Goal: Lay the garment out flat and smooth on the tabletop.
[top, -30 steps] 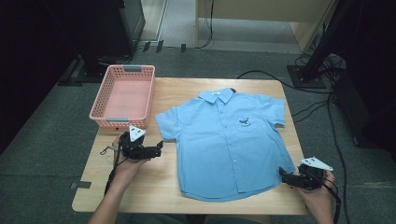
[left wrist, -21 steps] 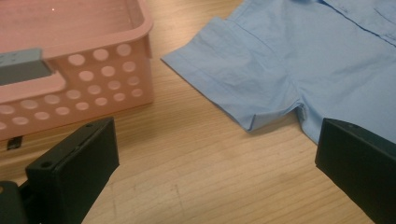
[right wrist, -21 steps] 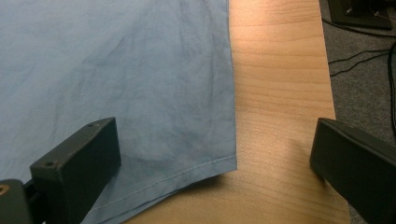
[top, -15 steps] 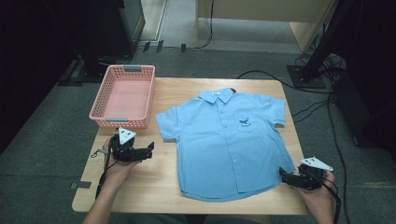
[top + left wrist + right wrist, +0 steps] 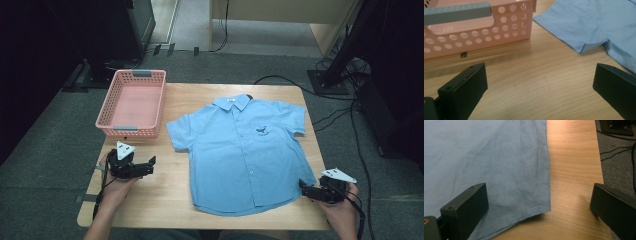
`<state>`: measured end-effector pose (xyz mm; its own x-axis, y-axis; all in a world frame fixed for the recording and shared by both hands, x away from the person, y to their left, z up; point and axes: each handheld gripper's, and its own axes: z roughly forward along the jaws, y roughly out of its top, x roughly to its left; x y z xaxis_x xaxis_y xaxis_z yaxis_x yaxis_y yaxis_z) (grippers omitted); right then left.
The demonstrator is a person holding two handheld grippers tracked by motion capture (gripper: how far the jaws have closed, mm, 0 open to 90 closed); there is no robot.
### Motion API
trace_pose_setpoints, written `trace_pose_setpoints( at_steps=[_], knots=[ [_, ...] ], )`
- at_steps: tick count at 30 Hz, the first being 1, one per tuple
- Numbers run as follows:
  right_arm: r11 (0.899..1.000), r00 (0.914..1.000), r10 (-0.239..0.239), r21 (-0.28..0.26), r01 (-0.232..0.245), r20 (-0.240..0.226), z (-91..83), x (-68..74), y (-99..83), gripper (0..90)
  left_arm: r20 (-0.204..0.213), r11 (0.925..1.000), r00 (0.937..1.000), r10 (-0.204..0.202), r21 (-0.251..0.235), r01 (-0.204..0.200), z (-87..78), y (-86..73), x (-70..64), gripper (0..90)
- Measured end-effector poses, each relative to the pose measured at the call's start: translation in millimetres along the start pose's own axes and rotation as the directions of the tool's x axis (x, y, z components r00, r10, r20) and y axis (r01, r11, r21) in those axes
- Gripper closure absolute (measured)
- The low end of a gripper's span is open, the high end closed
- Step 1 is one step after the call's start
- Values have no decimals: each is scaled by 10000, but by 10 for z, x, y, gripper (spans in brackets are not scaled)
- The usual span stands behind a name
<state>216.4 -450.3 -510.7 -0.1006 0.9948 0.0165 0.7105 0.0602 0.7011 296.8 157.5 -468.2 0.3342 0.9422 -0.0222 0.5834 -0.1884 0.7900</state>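
A light blue short-sleeved shirt point(image 5: 240, 150) lies flat and face up in the middle of the wooden table point(image 5: 165, 200), collar at the far side. My left gripper point(image 5: 150, 165) is open over bare wood to the left of the shirt, below its left sleeve point(image 5: 584, 30). In the left gripper view, that gripper point(image 5: 540, 75) has nothing between its jaws. My right gripper point(image 5: 304, 189) is open at the shirt's near right corner. In the right gripper view, the hem corner point(image 5: 534, 205) lies between the wide jaws of that gripper point(image 5: 539, 195), untouched.
An empty pink plastic basket point(image 5: 131, 131) with grey handles stands at the table's far left, close ahead of the left gripper; its perforated wall point(image 5: 506, 27) is seen in the left gripper view. Cables and stands lie on the floor past the right edge.
My left gripper has drawn back to the left and a little nearer, away from the shirt's sleeve. The right gripper and the shirt have stayed put.
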Motion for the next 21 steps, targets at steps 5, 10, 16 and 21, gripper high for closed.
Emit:
trace_pose_setpoints(
  at_steps=[5,10,16,21],
  knots=[
    [10000,10000,0,-1,0,0,0,0,0,11,-43,9999,9999,-109,110,110,-21,-82,78,0],
    [10000,10000,2,-1,-2,-1,0,0,0,11,-112,9996,9997,-207,214,210,-46,-147,139,0],
    [10000,10000,2,-1,-2,0,0,0,0,11,-155,9991,9993,-325,271,330,-95,-240,210,0],
    [10000,10000,2,-1,-2,2,0,0,0,11,-248,9984,9987,-453,334,461,-141,-321,276,0]
  ],
)
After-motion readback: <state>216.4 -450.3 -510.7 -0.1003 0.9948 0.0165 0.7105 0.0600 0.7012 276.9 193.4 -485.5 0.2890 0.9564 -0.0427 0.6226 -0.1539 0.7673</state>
